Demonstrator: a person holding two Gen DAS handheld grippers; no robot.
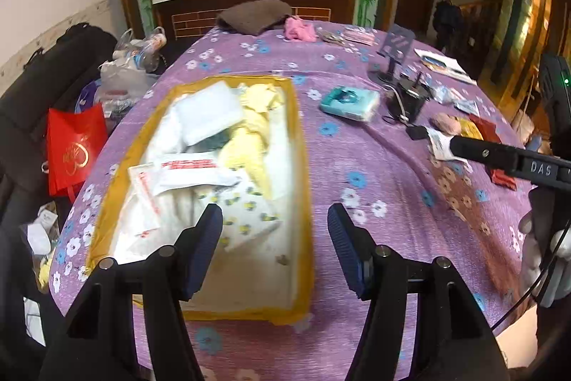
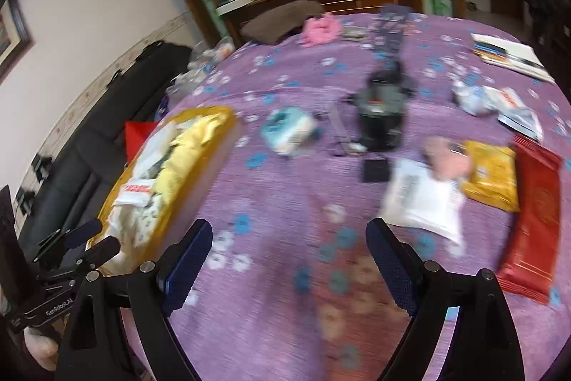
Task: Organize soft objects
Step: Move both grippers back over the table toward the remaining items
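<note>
A yellow-rimmed box [image 1: 298,138] lies on the purple flowered tablecloth, holding white packets [image 1: 210,111], yellow cloths [image 1: 249,145] and a flower-print cloth [image 1: 246,213]. My left gripper [image 1: 274,220] is open and empty, hovering over the box's near right part. My right gripper [image 2: 289,238] is open and empty above bare cloth. Ahead of it to the right lie a white packet [image 2: 424,199], a pink soft item [image 2: 446,156], a yellow pack [image 2: 492,174] and a red pack [image 2: 535,216]. The box also shows at the left in the right wrist view [image 2: 214,124].
A teal tissue pack [image 1: 349,102], a black device with cable [image 1: 410,95] and a phone stand [image 1: 396,49] sit mid-table. A brown cloth [image 1: 253,15] and pink cloth [image 1: 299,29] lie at the far edge. A red bag [image 1: 75,149] and a black sofa stand left of the table.
</note>
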